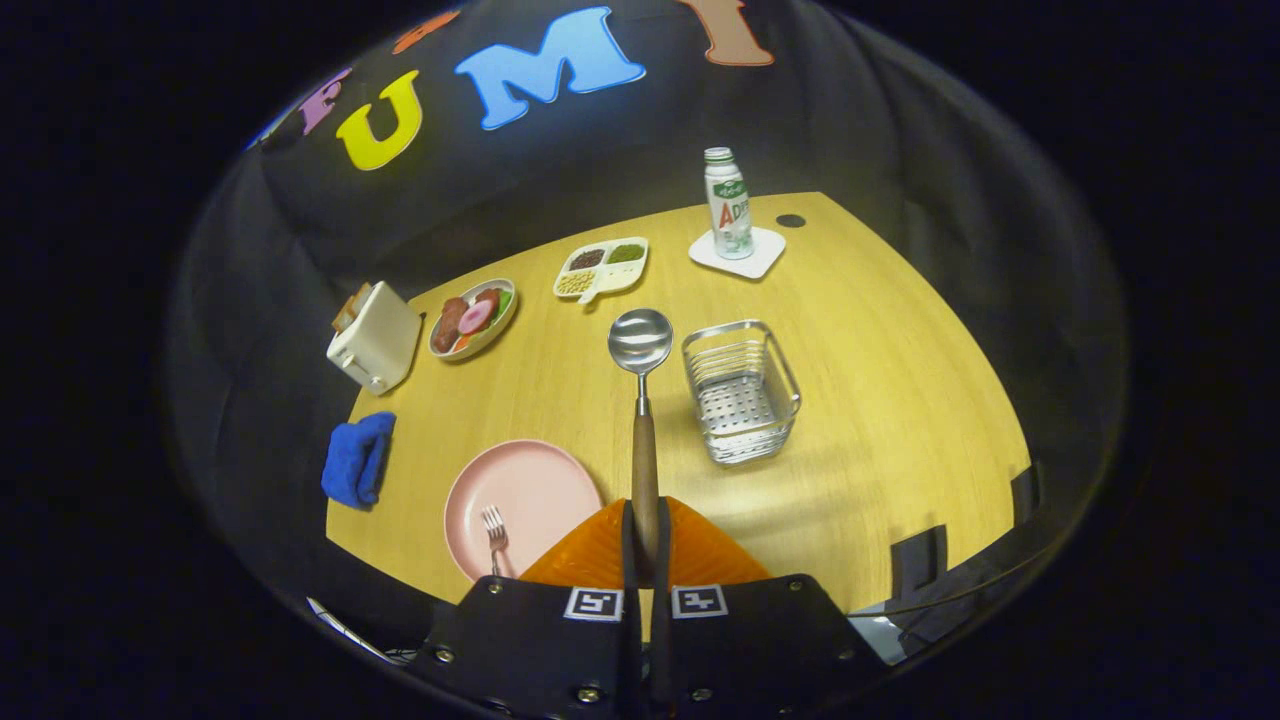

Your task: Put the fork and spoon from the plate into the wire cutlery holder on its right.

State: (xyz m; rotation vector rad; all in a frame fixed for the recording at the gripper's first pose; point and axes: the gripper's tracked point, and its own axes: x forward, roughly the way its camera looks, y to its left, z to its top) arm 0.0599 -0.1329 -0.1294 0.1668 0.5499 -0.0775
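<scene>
My gripper [646,545] is shut on the wooden handle of the spoon [641,345], which sticks straight ahead with its steel bowl raised above the table. Down and left of the fingers lies the pink plate [520,490] with the fork [494,532] resting on its near right part. The wire cutlery holder [741,390] stands empty on the table, just right of the spoon's bowl and right of the plate.
A blue cloth [357,458] lies left of the plate. Farther back are a white toaster [375,337], a bowl of food [473,318], a divided snack tray [601,267] and a bottle [729,204] on a white coaster [738,254]. The table's near edge [400,570] runs under the gripper.
</scene>
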